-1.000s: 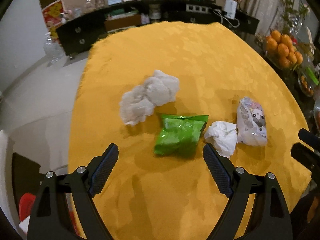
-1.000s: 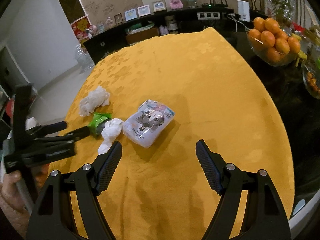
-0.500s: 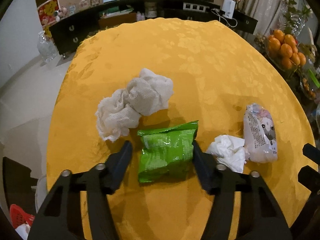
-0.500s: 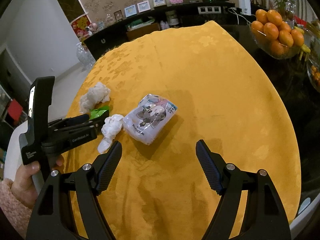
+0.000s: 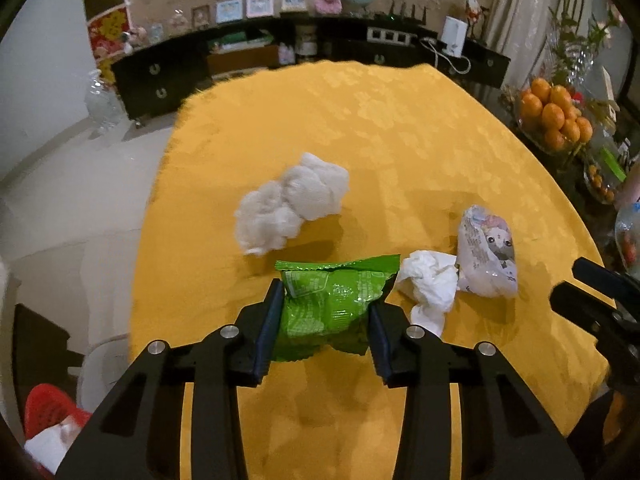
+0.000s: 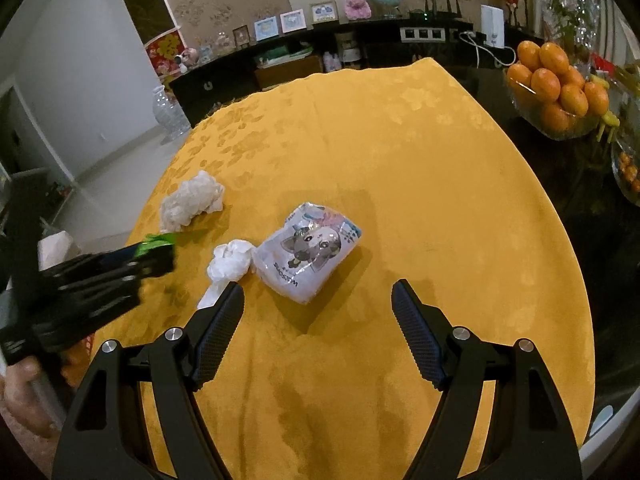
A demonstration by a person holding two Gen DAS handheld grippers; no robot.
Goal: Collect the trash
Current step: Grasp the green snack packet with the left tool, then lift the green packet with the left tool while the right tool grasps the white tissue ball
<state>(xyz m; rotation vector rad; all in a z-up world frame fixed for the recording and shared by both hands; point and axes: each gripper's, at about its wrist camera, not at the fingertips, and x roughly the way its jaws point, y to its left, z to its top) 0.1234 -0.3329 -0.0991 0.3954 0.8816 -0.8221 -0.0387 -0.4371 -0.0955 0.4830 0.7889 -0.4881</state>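
My left gripper (image 5: 326,314) is shut on a green snack wrapper (image 5: 334,300) and holds it just above the yellow tablecloth (image 5: 380,128); it shows at the left of the right wrist view (image 6: 120,270). A crumpled grey-white cloth (image 5: 292,202) lies beyond it. A white tissue (image 5: 430,284) and a cartoon-printed tissue pack (image 5: 486,256) lie to its right. My right gripper (image 6: 318,308) is open and empty, just short of the tissue pack (image 6: 310,252) and the tissue (image 6: 230,262).
A glass bowl of oranges (image 6: 558,88) stands at the right on the dark table surface. A black sideboard (image 5: 280,60) with frames and ornaments runs behind the table. A red basket (image 5: 48,412) sits on the floor at lower left.
My left gripper moved forward, closed on the green wrapper and has lifted it slightly. The right gripper stayed open and shifted little.
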